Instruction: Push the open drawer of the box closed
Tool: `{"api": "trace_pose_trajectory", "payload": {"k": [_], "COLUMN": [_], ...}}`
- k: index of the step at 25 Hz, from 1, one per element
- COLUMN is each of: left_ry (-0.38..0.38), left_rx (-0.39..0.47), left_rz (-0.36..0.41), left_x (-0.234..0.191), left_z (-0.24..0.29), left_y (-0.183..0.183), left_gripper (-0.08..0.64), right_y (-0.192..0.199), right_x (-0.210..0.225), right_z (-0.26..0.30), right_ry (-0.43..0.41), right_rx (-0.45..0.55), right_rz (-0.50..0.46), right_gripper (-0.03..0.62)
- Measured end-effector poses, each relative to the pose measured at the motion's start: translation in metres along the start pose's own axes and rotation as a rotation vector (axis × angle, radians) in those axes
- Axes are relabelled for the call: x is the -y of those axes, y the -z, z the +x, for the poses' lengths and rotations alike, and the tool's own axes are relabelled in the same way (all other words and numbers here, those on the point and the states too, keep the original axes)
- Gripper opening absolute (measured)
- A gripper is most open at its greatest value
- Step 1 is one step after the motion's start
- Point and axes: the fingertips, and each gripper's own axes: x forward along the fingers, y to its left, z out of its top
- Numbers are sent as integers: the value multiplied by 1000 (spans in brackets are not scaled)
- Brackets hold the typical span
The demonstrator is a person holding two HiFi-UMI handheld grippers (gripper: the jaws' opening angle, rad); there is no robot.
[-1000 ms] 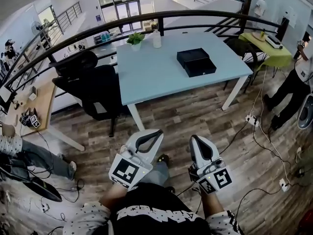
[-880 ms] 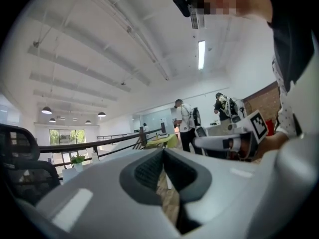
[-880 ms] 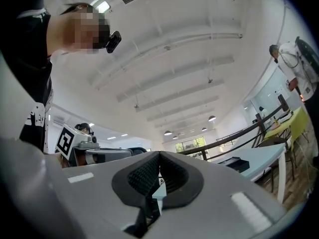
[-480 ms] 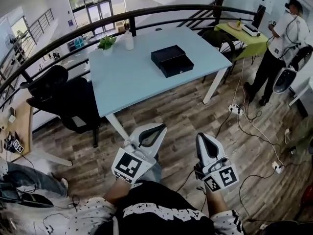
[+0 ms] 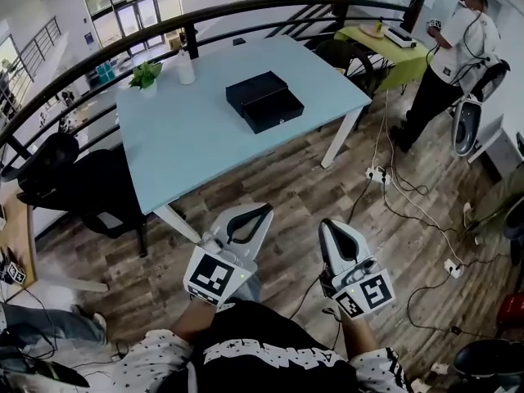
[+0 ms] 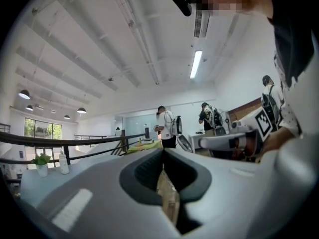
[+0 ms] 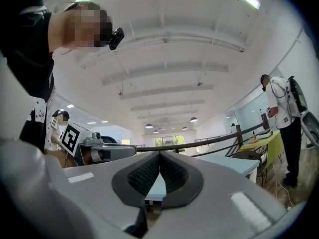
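Note:
A black box [image 5: 259, 95] lies on the light blue table [image 5: 188, 137], far ahead of me in the head view. Its drawer [image 5: 276, 113] sticks out on the side toward me. Both grippers are low in front of my body, over the wood floor and well short of the table. My left gripper [image 5: 264, 212] is shut with nothing in it, its tips meeting in the left gripper view [image 6: 162, 152]. The right gripper [image 5: 327, 227] is shut and empty too [image 7: 159, 156]. Neither gripper view shows the box; the right one shows the table's edge [image 7: 224, 163].
A potted plant [image 5: 146, 74] and a white bottle [image 5: 186, 68] stand at the table's far edge by a black railing [image 5: 246, 11]. A black office chair [image 5: 78, 182] is left of the table. A person [image 5: 446, 56], a green table [image 5: 381, 38] and floor cables [image 5: 409, 211] are at the right.
The table and box have slid left and lower in the head view as I moved across the floor. Both grippers stay shut in front of my body.

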Motion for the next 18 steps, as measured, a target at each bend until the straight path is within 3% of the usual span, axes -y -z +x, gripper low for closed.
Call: {"api": "trace_pose_trajectory", "payload": {"k": [5,10,18], "left_ry": [25,72,113], "left_rx": [13,0,8], "left_rz": [-7,44,36], "left_x": [-21,-40,-90], "left_z": [28,54,90], "left_y": [4,11,13], "left_gripper": [0,0,0], "right_y": [6,9,10], "right_x": [19,36,61], "right_z": [23,48,100], "right_ry": [18,35,69], "right_rx": [-18,-40,-60], "right_rz": [0,-11,-16], "right_gripper": [-6,-6,-6]}}
